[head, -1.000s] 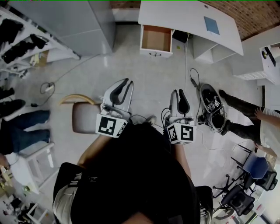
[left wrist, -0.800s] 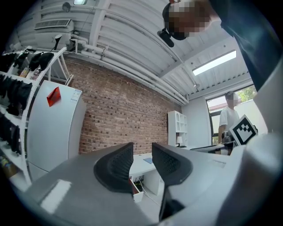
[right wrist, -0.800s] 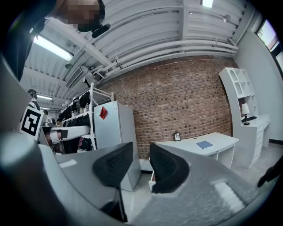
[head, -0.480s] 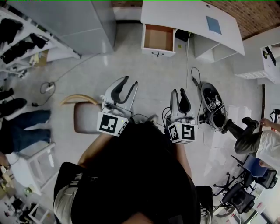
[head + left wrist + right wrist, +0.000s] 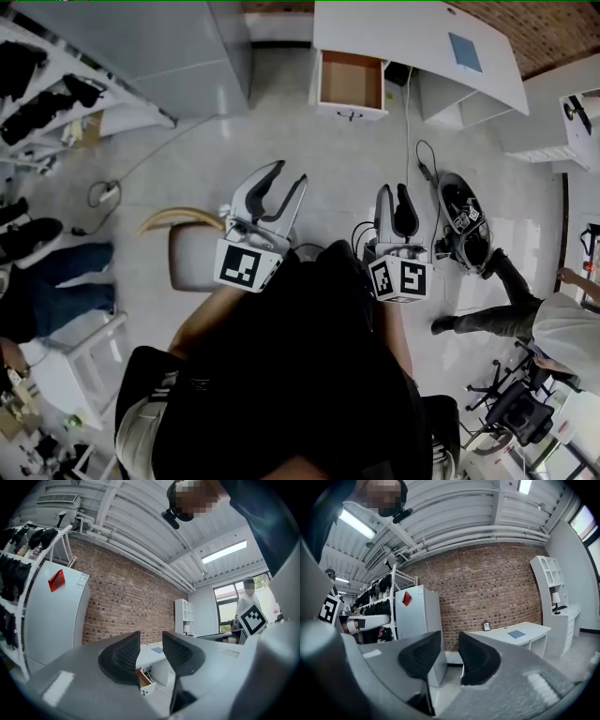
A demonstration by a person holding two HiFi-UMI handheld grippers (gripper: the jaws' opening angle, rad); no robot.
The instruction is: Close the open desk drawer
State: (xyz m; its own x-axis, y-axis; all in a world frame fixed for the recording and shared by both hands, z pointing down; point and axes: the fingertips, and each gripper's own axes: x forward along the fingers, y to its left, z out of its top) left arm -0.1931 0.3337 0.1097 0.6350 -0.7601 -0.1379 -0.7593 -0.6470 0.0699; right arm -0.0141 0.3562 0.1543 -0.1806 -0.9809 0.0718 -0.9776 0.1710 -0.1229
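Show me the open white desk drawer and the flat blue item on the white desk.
Open white desk drawer [image 5: 352,82]: head view, on its brown inside floor.
Flat blue item [image 5: 465,52]: head view, on its middle.

"What carries everything here?"

"A pale floor [image 5: 328,159] and a white desk [image 5: 394,33], which stands well ahead of the right hand-held gripper [image 5: 394,187]."

"What lies on the desk?"

"One flat blue pad [image 5: 466,52], ahead and to that gripper's right."

"And on the floor?"

"A dark cable [image 5: 424,172] ends just right of its tips, near a black device with square markers [image 5: 461,225]. A power strip [image 5: 105,193] lies well off to the left."
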